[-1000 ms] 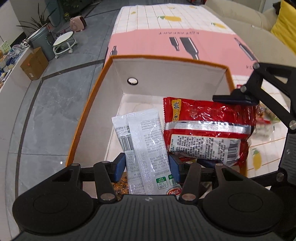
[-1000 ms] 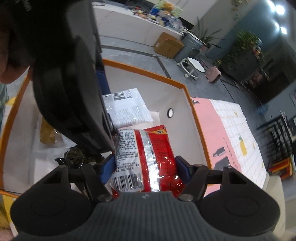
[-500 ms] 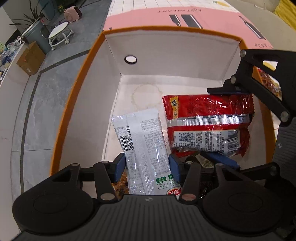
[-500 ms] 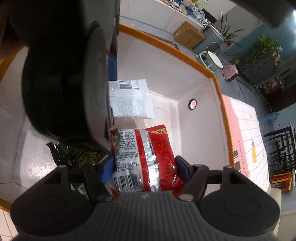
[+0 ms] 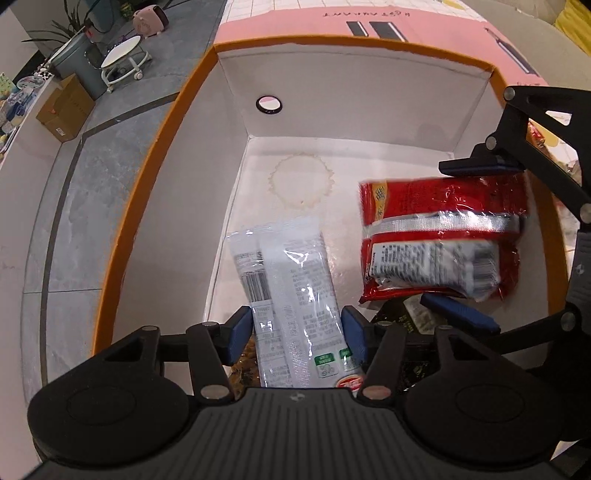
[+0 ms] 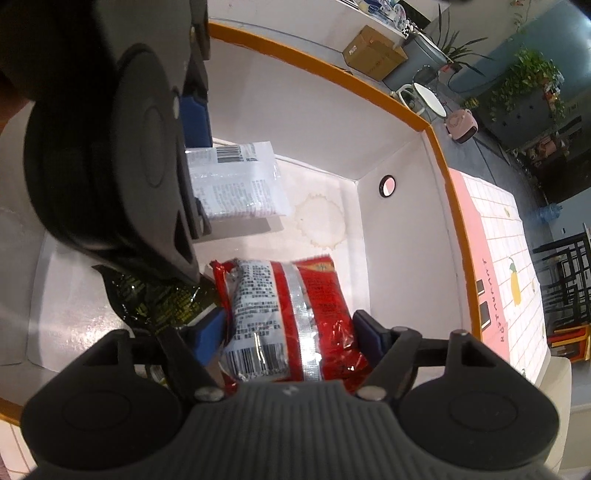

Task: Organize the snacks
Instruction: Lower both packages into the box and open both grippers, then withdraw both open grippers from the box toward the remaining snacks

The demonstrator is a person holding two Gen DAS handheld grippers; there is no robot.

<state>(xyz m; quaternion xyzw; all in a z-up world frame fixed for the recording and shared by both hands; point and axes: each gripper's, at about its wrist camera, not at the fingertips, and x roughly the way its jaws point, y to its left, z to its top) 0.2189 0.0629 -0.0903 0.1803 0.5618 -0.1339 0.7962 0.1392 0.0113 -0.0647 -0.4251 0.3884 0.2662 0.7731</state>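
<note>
Both grippers reach down into a white box with an orange rim [image 5: 155,177]. A white snack packet [image 5: 291,266] lies lengthwise between the blue pads of my left gripper [image 5: 297,328]. Its jaws are opening, and the pads still touch both edges of the packet. A red snack packet [image 6: 295,306] sits between the pads of my right gripper [image 6: 286,332]. Those jaws are opening too, and the packet is blurred and tilting, loose from the right pad. In the left wrist view the red packet [image 5: 439,240] hangs low over the box floor.
A dark green packet [image 6: 159,299] lies on the box floor under both grippers, and a brownish snack [image 5: 242,356] shows beneath the white packet. The box stands on a pink and white lemon-print tablecloth [image 5: 295,26]. Grey floor, a cardboard carton [image 5: 62,110] and plants lie beyond.
Both grippers have sunk deeper into the box. Their jaws have spread a little. The red packet has tipped and slipped toward the box floor, while the white packet has kept its place.
</note>
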